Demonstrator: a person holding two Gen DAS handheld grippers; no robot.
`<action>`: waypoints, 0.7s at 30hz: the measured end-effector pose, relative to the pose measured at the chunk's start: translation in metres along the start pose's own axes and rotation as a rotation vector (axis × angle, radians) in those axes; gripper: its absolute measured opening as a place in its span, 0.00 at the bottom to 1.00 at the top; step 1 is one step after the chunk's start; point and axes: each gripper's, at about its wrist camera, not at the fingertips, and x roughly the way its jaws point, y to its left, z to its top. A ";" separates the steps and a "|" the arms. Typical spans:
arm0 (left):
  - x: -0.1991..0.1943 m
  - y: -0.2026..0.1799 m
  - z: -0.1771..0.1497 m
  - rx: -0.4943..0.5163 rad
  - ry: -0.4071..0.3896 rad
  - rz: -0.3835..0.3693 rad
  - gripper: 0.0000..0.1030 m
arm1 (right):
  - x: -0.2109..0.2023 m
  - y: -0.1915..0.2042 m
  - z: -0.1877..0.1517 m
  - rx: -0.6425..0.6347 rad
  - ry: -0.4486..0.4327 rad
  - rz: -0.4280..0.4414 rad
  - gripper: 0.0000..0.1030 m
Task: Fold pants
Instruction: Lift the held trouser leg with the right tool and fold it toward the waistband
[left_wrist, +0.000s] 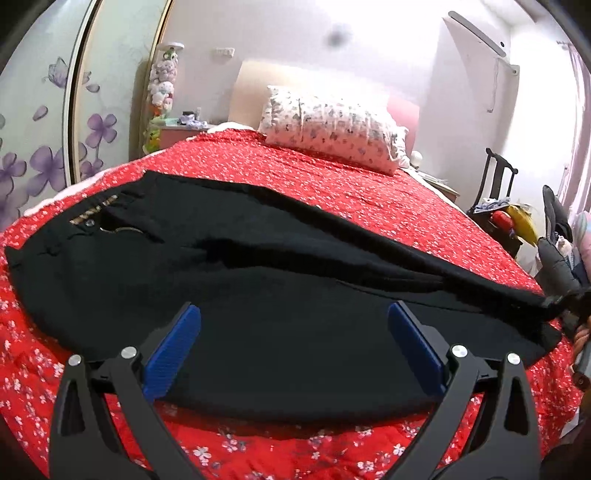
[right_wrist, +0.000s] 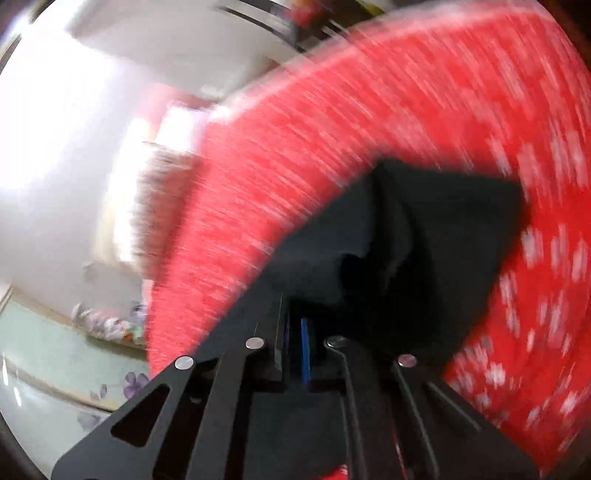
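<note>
Black pants (left_wrist: 258, 280) are seen spread across the red floral bedspread (left_wrist: 369, 199), waistband toward the flowered wardrobe door (left_wrist: 44, 122). The left gripper (left_wrist: 293, 347) is held over them, fingers (left_wrist: 173, 350) spread wide and empty. Only the blurred right wrist view shows the right gripper (right_wrist: 301, 350) clamped on a pant-leg end.

Nothing to read here: no lettering, label, brand or number shows on anything in either view, and the right wrist view is too blurred to tell.
</note>
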 end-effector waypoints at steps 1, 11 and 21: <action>-0.001 0.000 0.000 0.003 -0.007 0.004 0.98 | -0.013 0.005 0.003 -0.045 -0.055 0.013 0.04; -0.006 0.007 0.005 -0.043 -0.006 -0.006 0.98 | -0.003 -0.063 -0.022 0.081 0.118 -0.210 0.07; -0.009 0.016 0.006 -0.092 -0.013 -0.011 0.98 | -0.024 -0.017 -0.055 0.129 0.221 0.045 0.23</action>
